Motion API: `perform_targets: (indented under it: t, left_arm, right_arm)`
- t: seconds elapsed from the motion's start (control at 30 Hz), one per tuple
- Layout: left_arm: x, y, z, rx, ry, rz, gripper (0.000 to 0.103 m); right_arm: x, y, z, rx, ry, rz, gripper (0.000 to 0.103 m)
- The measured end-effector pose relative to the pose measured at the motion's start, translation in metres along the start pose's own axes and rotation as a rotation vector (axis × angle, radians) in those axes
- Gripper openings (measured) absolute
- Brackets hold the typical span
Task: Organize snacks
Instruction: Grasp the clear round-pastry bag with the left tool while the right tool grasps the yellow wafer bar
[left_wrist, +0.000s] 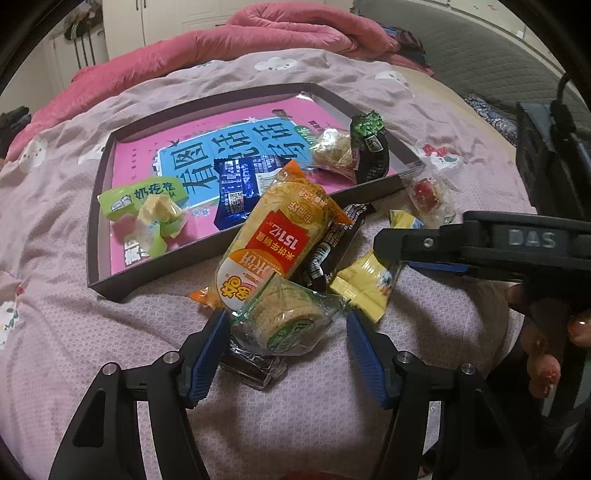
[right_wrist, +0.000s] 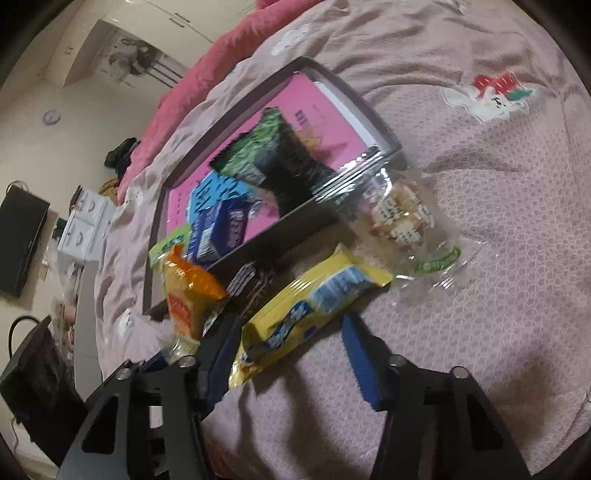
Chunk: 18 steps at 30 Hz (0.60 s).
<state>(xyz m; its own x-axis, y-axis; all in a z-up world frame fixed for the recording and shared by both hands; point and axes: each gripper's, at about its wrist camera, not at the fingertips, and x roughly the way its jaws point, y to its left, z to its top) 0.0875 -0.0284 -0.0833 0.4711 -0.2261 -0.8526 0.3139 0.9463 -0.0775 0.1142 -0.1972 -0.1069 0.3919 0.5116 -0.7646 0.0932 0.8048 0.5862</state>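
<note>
Left wrist view: left gripper (left_wrist: 286, 328) spread wide, blue pads either side of clear-wrapped rice cake (left_wrist: 286, 319), not yet closed on it. Cake resting on dark brownie packet (left_wrist: 255, 369), just near of tray (left_wrist: 99, 206). Orange rice-cracker pack (left_wrist: 280, 236) leaning over tray's near rim. Inside tray: green milk candy (left_wrist: 147, 205), blue packet (left_wrist: 240, 188).

Right wrist view, blurred: right gripper (right_wrist: 284, 343) also spread, straddling yellow snack bar (right_wrist: 295, 314) on bedspread (right_wrist: 480, 221), near right of tray. Clear pouch (right_wrist: 399, 221) beyond.

Step judged: picking loose snacks for tray. Next: close squarely on each wrapper, lift clear of the pile, carry far-left over the rim.
</note>
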Motion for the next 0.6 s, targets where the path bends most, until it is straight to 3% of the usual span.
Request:
perform_targets:
  t: [0.27, 0.6]
  left_arm:
    - [0.002, -0.001, 0.0, -0.009, 0.002, 0.008, 0.067]
    - [0.008, -0.001, 0.002, -0.029, 0.003, 0.019, 0.065]
  right_arm:
    - [0.011, 0.001, 0.009, 0.008, -0.007, -0.015, 0.043]
    - [0.018, -0.006, 0.014, 0.018, -0.035, 0.047, 0.028]
